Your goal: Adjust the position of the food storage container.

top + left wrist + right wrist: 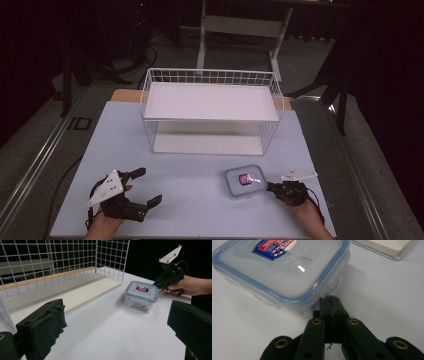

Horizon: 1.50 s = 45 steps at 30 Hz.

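My left gripper (pixel 142 191) hangs wide open at lower left of the high view with bare table (pixel 190 200) ahead; my right gripper (pixel 270 187), jaws closed on nothing, noses against the near corner of the one container (pixel 244 181), right of centre. Its lid label is too blurred to read; beyond stands one white wire rack (pixel 210 107), leaving a clear strip along the table's near edge.

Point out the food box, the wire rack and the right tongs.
food box (pixel 244 181), high view, on the lid's label.
wire rack (pixel 210 76), high view, on the rear mesh wall.
right tongs (pixel 331 303), right gripper view, on the shut tips at the box's corner.
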Available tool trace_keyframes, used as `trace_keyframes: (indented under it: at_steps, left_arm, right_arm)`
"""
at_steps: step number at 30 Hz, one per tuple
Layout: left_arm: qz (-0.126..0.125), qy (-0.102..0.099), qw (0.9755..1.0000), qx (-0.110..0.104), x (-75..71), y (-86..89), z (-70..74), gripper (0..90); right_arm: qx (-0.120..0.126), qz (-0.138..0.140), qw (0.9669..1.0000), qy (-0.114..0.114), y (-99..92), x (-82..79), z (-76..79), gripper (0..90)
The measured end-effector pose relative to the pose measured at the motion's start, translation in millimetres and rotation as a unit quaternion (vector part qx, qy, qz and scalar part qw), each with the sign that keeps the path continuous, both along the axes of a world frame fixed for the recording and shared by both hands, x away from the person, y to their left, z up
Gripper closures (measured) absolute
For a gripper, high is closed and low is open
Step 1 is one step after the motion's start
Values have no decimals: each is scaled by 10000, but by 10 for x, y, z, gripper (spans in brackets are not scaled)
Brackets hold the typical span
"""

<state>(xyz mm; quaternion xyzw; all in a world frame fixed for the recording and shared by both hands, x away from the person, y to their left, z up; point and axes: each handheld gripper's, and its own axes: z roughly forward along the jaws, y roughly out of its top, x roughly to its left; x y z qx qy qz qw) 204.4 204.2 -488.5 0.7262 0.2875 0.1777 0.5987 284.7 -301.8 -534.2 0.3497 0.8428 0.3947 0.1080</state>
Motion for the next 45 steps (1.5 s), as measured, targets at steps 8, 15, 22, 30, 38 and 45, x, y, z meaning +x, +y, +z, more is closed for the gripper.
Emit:
trace_keyframes:
  at_steps: [8, 15, 22, 30, 38, 45]
  left_arm:
    - [-23, 3, 10000, 26, 4, -11, -5, 23]
    - [-29, 24, 10000, 30, 0, -14, -9, 23]
    - [-41, 29, 10000, 45, -6, -14, -9, 24]
    - [-48, 39, 10000, 64, -2, -23, -15, 24]
    - [-74, 78, 9999, 69, 6, -37, -25, 24]
    - [-95, 67, 9999, 110, -4, -35, -25, 24]
  right_arm:
    - [146, 229, 9993, 270, 270, 30, 25, 900]
    - [68, 560, 9979, 303, 495, 26, 42, 900]
    - [-44, 563, 9982, 220, 510, 13, 60, 900]
    - [6, 669, 9972, 326, 578, -4, 45, 900]
    - [-64, 834, 9959, 347, 753, 18, 51, 900]
    - [-96, 1013, 9942, 334, 979, 77, 39, 900]
